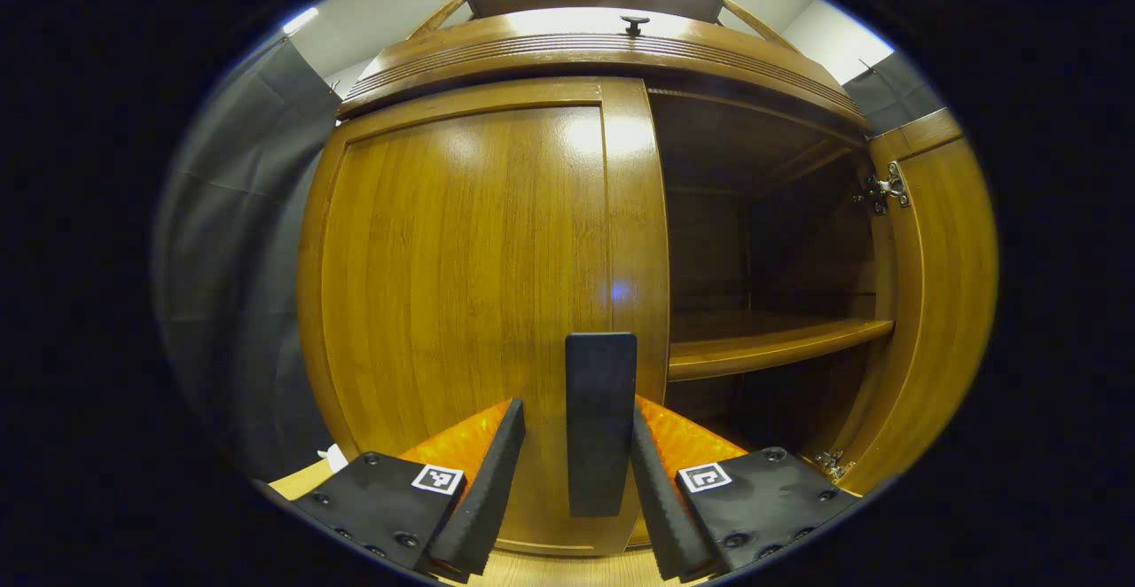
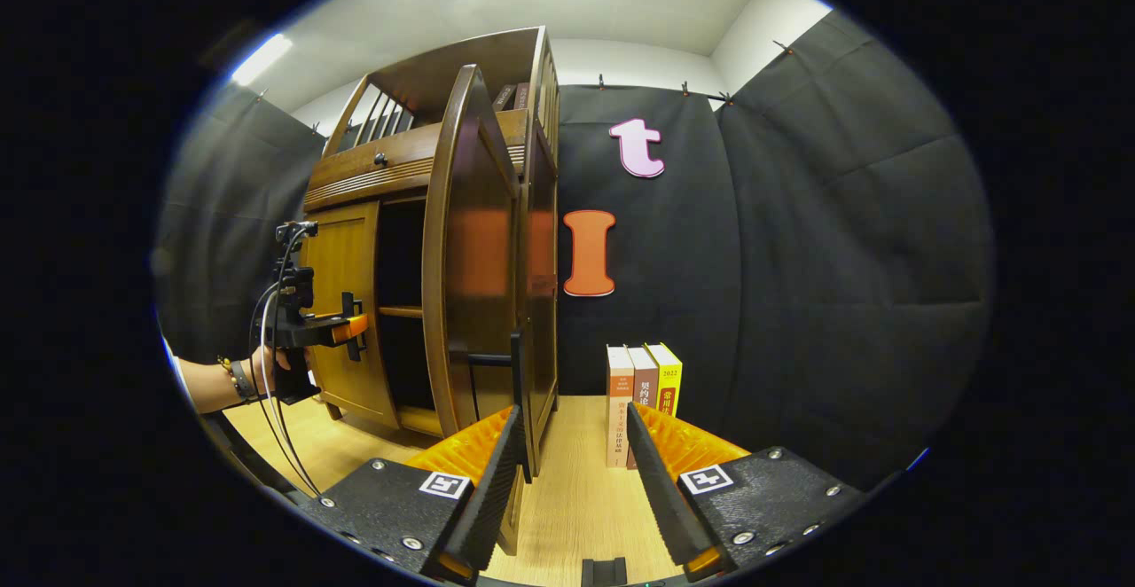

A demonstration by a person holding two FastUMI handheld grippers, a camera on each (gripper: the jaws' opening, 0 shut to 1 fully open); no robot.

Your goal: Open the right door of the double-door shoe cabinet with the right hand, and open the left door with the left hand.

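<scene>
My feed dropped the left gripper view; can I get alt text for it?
The left tongs sit open around the dark vertical handle of the closed left door. To its right, the right door is swung open, showing a bare wooden shelf inside the shoe cabinet.

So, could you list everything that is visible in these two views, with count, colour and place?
Brown wooden double-door shoe cabinet: one, on the floor.
Right door: one, brown, swung open.
Left door: one, brown, closed.
Black vertical door handle: one, on the left door, between the left gripper's fingers.
Inner shelf: one, brown, bare.
Upright books: three, orange, brown, yellow, against the wall beside the cabinet.
Light wooden floor: one.
Left gripper: one, orange and black, open around the handle.
Right gripper: one, orange and black, open.
Hand: one, holding the left gripper.
</scene>
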